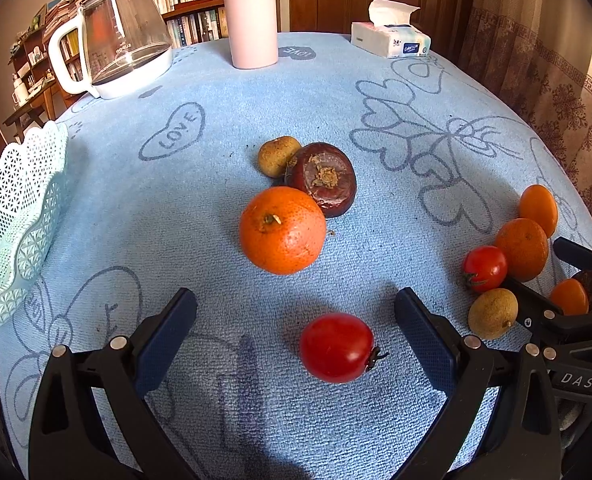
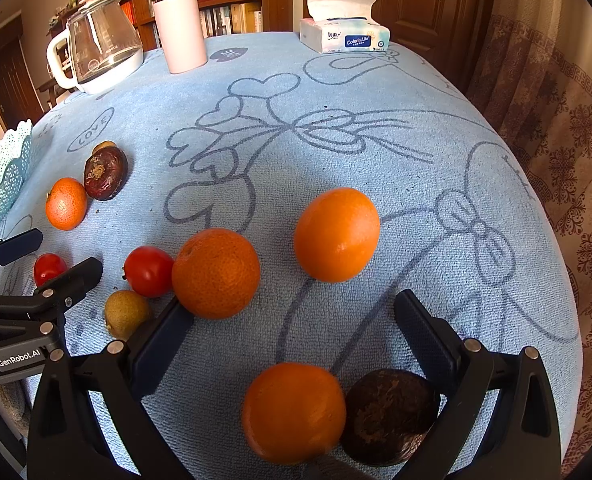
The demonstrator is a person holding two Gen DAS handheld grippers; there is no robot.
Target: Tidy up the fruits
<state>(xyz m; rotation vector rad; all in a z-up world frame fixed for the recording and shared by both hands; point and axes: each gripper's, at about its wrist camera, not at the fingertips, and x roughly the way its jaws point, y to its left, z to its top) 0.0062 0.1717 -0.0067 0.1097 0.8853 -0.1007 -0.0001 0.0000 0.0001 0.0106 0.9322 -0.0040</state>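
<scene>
- L tongs [image 1: 296, 312] spread wide, nothing gripped; red tomato [image 1: 336, 347] sits on the tabletop [image 1: 255, 112] btwn the two fingers, touching neither.
- R tongs [image 2: 293, 312] also wide apart, empty; small orange [image 2: 293, 412] and dark brown fruit [image 2: 390, 416] lie low btwn its fingers, touching each other.
- Just past R tongs' left finger: big mandarin [image 2: 215, 273], w/ a second tomato [image 2: 148, 271] touching its left side and a tan longan [image 2: 125, 314] just below that.
- Ahead of R tongs, slightly right: smooth orange [image 2: 336, 234], apart from the rest.
- Ahead of L tongs: speckled mandarin [image 1: 282, 230], then dark purple mangosteen [image 1: 323, 178] touching it, w/ another longan [image 1: 277, 156] behind.
- Far left of L tongs: pale blue lattice basket [image 1: 11, 216] at tabletop edge; inside not visible.
- Far end: glass kettle [image 1: 115, 36], white flask [image 1: 249, 16], tissue pack [image 1: 392, 38].
</scene>
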